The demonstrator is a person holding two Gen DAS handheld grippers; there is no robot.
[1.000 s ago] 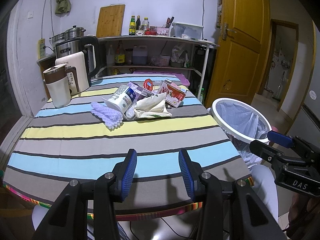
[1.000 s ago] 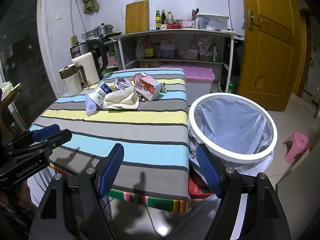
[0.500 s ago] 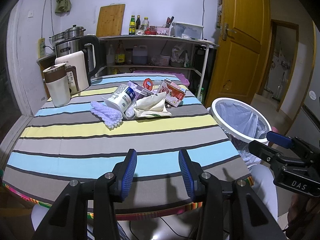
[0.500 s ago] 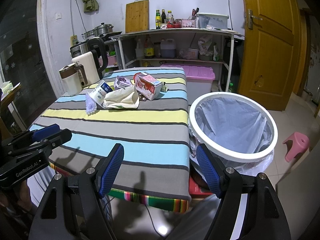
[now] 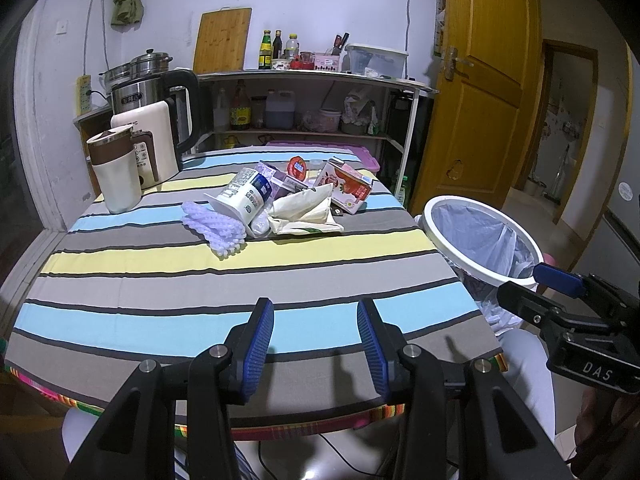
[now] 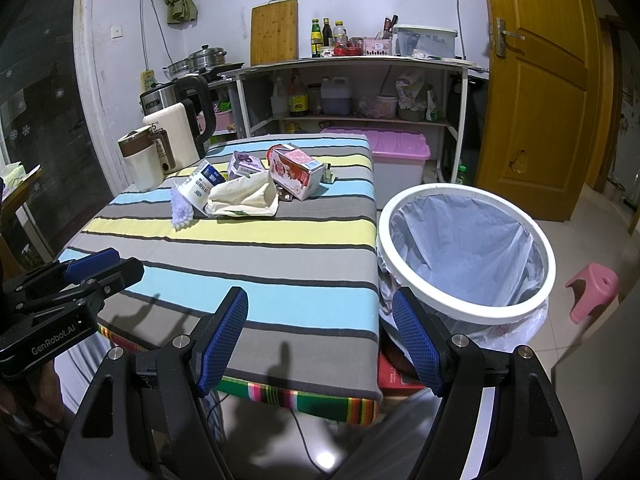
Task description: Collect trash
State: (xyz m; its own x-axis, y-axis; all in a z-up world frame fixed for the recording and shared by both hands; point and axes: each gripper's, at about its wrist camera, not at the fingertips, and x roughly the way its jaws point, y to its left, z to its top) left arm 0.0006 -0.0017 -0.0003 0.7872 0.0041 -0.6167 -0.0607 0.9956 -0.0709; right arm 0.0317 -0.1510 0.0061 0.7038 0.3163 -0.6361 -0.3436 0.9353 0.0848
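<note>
Both tongs, left tongs (image 5: 316, 342) and right tongs (image 6: 326, 338), are hovering open and empty over the striped tabletop's (image 5: 240, 280) near edge. The trash pile (image 5: 280, 200) is lying at twelve o'clock; the lined trash bin (image 6: 466, 248) is standing at three o'clock.

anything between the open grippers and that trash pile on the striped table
Nothing visible. Bare striped tablecloth lies between the left gripper, the right gripper and the pile around the white yogurt cup.
</note>
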